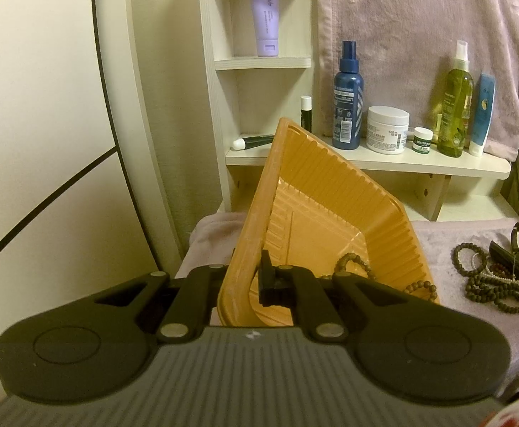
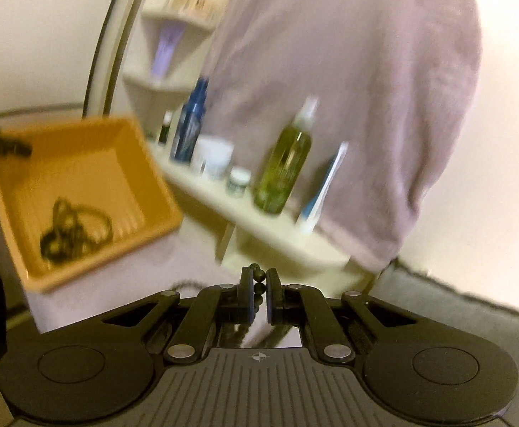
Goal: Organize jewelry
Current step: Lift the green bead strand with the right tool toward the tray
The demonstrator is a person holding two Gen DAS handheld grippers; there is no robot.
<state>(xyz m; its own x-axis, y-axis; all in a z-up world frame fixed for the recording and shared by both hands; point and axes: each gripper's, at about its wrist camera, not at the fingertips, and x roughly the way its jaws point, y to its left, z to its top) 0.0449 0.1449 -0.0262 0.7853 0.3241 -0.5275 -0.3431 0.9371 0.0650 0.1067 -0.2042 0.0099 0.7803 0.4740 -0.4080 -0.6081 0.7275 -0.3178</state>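
My left gripper (image 1: 250, 277) is shut on the near rim of an orange plastic tray (image 1: 330, 210) and holds it tilted up. Dark bead bracelets (image 1: 357, 265) lie in the tray's low corner. The tray also shows in the blurred right wrist view (image 2: 81, 163), at the left, with beads (image 2: 76, 229) inside and the left gripper's fingers (image 2: 6, 146) on its rim. My right gripper (image 2: 259, 293) is shut on a dark bead string (image 2: 258, 286), raised to the right of the tray. A pile of bead bracelets and dark jewelry (image 1: 497, 270) lies on the lilac towel (image 1: 472, 320).
A white shelf (image 1: 419, 163) behind the tray holds a blue spray bottle (image 1: 347, 96), a white cream jar (image 1: 387, 130), a small pot, a green bottle (image 1: 455, 99) and a blue tube. A lilac tube (image 1: 264, 17) stands in the upper cubby. A lilac towel hangs behind.
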